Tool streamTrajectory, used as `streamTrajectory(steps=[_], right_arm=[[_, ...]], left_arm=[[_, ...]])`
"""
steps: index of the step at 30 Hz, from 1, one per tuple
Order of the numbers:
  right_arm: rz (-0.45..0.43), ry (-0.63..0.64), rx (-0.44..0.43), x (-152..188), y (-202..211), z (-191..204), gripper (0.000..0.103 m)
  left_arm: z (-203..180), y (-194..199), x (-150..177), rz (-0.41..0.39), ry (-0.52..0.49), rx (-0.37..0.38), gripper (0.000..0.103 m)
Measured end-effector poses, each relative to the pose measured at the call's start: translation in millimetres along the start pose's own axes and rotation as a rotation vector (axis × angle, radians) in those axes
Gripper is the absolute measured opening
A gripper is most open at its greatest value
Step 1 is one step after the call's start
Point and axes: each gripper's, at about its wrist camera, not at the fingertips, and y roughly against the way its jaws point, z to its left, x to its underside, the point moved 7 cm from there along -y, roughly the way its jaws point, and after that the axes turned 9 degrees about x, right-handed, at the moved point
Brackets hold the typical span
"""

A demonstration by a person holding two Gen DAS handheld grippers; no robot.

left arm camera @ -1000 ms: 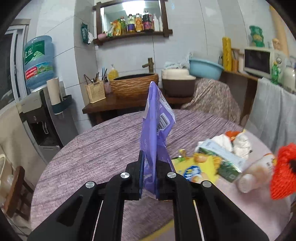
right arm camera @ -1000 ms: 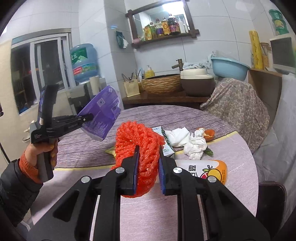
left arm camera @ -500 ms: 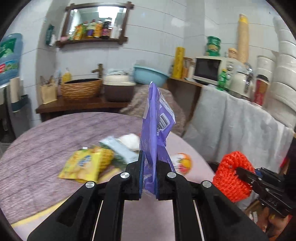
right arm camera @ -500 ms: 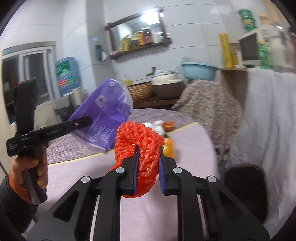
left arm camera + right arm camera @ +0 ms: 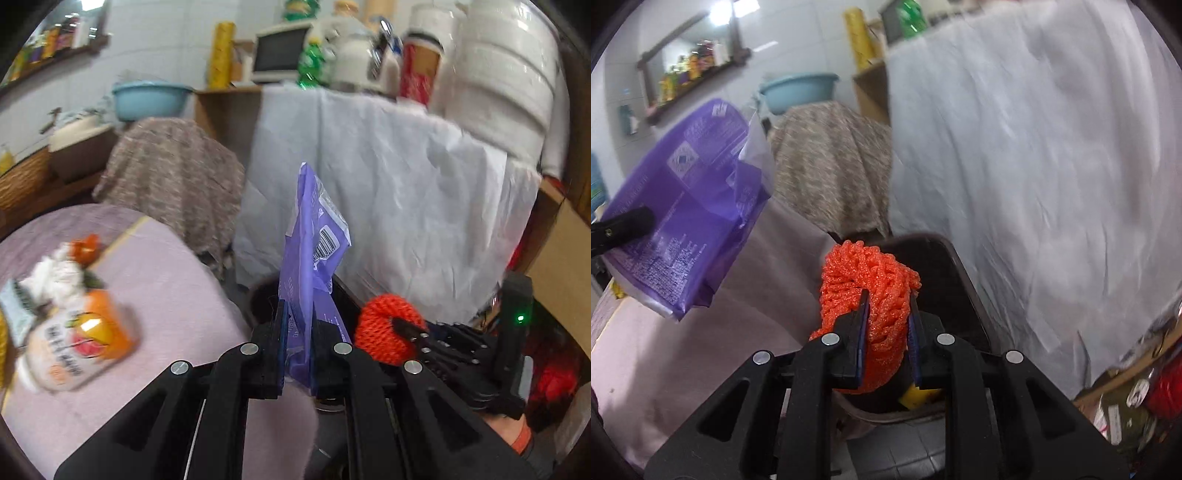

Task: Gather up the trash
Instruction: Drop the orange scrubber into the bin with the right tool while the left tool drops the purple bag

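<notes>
My left gripper (image 5: 298,334) is shut on a purple plastic wrapper (image 5: 314,251) that stands upright between its pads. The same purple wrapper (image 5: 690,218) hangs at the left of the right wrist view, over the table's edge. My right gripper (image 5: 886,317) is shut on an orange-red foam net (image 5: 868,284), held just above a dark brown bin (image 5: 949,273) beside the table. In the left wrist view the foam net (image 5: 384,325) and the right gripper (image 5: 410,328) sit low to the right, with the bin's rim (image 5: 262,295) behind the wrapper.
The round table with a lilac cloth (image 5: 177,280) still carries a bottle with an orange label (image 5: 74,347), crumpled white tissue (image 5: 55,273) and a carton. A white sheet (image 5: 1034,166) drapes a counter behind the bin. A cloth-covered chair (image 5: 831,166) stands beyond. Something yellow (image 5: 914,398) lies in the bin.
Both grippers have swung right, away from the table's middle and down toward the bin, each keeping its grip. The table's trash has slid to the left of the left wrist view.
</notes>
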Motion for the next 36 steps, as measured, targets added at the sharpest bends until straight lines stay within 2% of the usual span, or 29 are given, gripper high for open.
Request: streamTrajectory(steps=[3,7,12,17,19,20,21,22,23,24,29,32,34,36], right_arm=[[0.054,-0.035,0.005,14,-22,-13,0.019],[0.093,-0.036,0.025,27,-45,-18,0.019],[0.137,-0.049,0.049,42,-66,-27,0.019],[0.158,-0.028,0.076,50,-87,-32,0.019],[0.163,-0.03,0.085,52,-92,-34,0.025],[0.167,-0.03,0.092,51,-94,-33,0.036],[0.164,-0.03,0.102,51,-95,-34,0.052],[0.158,-0.031,0.11,51,-94,-34,0.059],[0.141,-0.033,0.118,50,-92,-34,0.064],[0.128,-0.033,0.122,51,-89,-36,0.064],[0.121,-0.047,0.139,46,-79,-43,0.064],[0.106,-0.083,0.134,40,-68,-48,0.078],[0.089,-0.096,0.124,36,-60,-48,0.078],[0.075,-0.097,0.109,31,-52,-45,0.078]], left_arm=[[-13,-50,7,0.122,0.02,0.022,0.01],[-22,-97,20,0.22,0.026,0.003,0.01],[-17,-130,30,0.275,0.045,-0.04,0.01],[-12,-153,36,0.314,0.013,-0.078,0.01],[-10,-158,36,0.31,0.013,-0.077,0.017],[-10,-159,36,0.307,0.013,-0.074,0.021],[-9,-159,35,0.304,0.012,-0.077,0.034],[-8,-158,35,0.294,0.007,-0.086,0.051],[-7,-158,33,0.28,0.002,-0.096,0.058],[-6,-156,31,0.263,-0.001,-0.1,0.062],[-8,-145,19,0.222,0.006,-0.075,0.068],[-14,-124,7,0.17,-0.013,-0.052,0.077],[-16,-103,-1,0.127,-0.025,-0.033,0.085],[-16,-83,-6,0.097,-0.026,-0.019,0.088]])
